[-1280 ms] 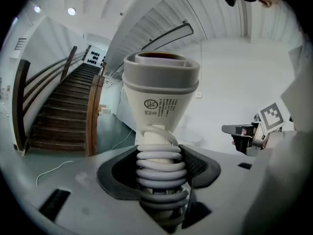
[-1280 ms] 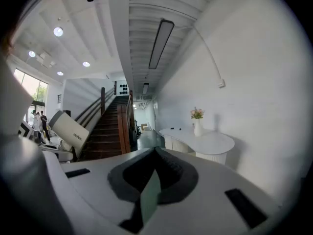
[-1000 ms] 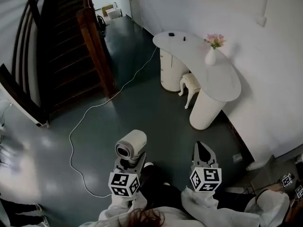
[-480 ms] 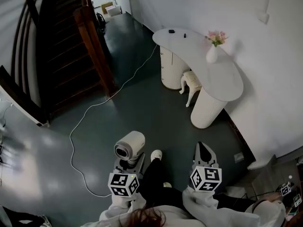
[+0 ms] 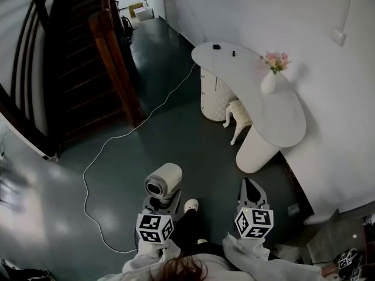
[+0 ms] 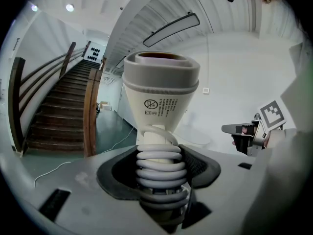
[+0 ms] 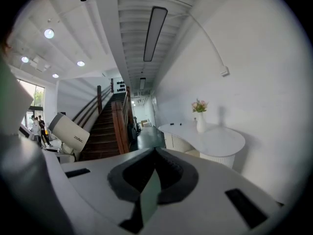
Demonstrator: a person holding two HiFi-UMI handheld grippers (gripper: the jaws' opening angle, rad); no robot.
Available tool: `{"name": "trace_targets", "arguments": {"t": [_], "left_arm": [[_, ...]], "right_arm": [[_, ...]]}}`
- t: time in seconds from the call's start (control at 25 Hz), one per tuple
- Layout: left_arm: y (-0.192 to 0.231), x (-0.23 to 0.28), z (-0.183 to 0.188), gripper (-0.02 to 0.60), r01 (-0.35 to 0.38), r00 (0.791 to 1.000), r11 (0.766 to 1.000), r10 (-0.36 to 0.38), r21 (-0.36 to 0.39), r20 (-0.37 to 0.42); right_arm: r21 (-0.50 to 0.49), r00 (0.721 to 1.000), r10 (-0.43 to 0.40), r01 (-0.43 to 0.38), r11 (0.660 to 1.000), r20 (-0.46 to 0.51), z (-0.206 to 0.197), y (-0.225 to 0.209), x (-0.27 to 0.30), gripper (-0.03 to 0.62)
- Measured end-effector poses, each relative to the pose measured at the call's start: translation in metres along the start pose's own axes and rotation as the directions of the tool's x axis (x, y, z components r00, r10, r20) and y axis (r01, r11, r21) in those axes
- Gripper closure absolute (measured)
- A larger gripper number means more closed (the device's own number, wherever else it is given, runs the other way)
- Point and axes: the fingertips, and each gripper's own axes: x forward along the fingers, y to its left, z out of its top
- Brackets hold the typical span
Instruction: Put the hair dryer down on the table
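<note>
Clamping the hair dryer (image 5: 163, 181) in our left gripper (image 5: 160, 202), right gripper (image 5: 251, 193) closed and empty, we release only once it rests on the table (image 5: 282, 120).

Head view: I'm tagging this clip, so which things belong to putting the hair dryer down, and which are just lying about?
Job in hand: hair dryer, clamped in the left gripper; white table; right gripper, shut and empty.

Lying about: vase of flowers, stool, floor cable, staircase.
</note>
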Motion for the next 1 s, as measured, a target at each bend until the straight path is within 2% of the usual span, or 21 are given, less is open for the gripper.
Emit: {"name": "trace_targets", "arguments": {"t": [0.52,1.0], "left_arm": [[0.058,0.098,0.059,0.339,-0.037,0.999,0.999,0.037,-0.005,0.012],[0.115,0.168,0.093,0.339,-0.029,0.999,1.000,0.029,-0.006,0.025]], "right_arm": [[0.000,0.999,0.042,-0.042,0.999,-0.033,0.041,-0.002,0.131,0.545],[-0.002,0.999,0.036,-0.036,0.999,-0.015,0.065,0.005,0.223,0.545]]}}
